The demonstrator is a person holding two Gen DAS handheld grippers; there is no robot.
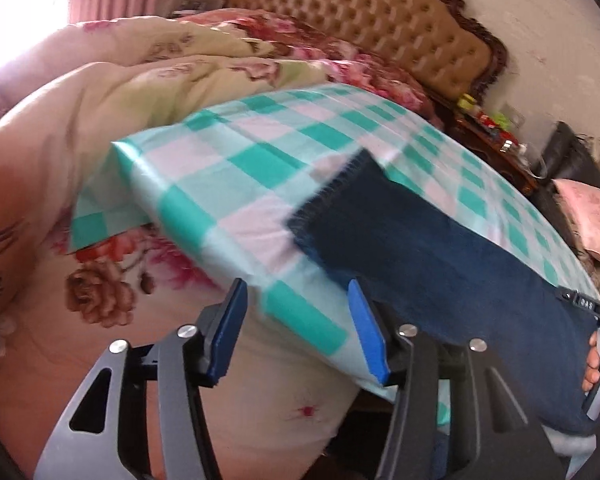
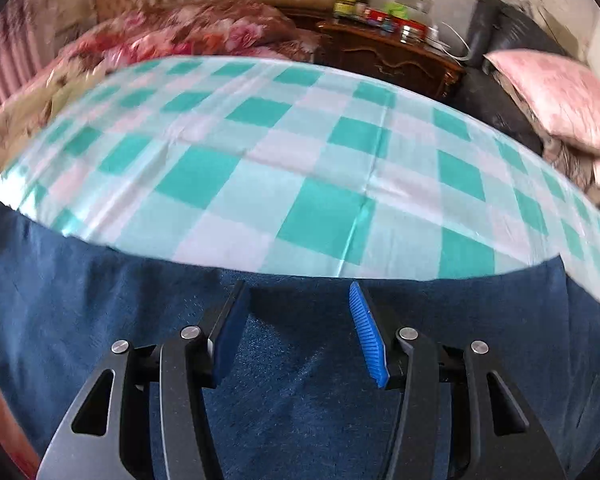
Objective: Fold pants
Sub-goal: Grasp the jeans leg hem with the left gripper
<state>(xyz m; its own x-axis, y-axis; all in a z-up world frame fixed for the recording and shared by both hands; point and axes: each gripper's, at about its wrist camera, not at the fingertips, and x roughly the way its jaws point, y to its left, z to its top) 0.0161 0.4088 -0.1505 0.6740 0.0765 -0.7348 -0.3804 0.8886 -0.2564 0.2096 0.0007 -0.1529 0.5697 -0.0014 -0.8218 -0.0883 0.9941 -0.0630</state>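
Pants (image 1: 440, 256) lie flat on the checked cloth (image 2: 300, 168), one leg reaching ahead and right of the left hand-held gripper (image 1: 300, 328), presumably spread for folding. Right hand-held gripper (image 2: 300, 328) hovers directly over the fabric. Both stand wide apart, gripping nothing.

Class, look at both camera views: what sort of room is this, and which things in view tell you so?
Almost certainly a bedroom. A tufted headboard stands against the wall, floral quilts are heaped beside the checked sheet, and a wooden nightstand holds small jars.
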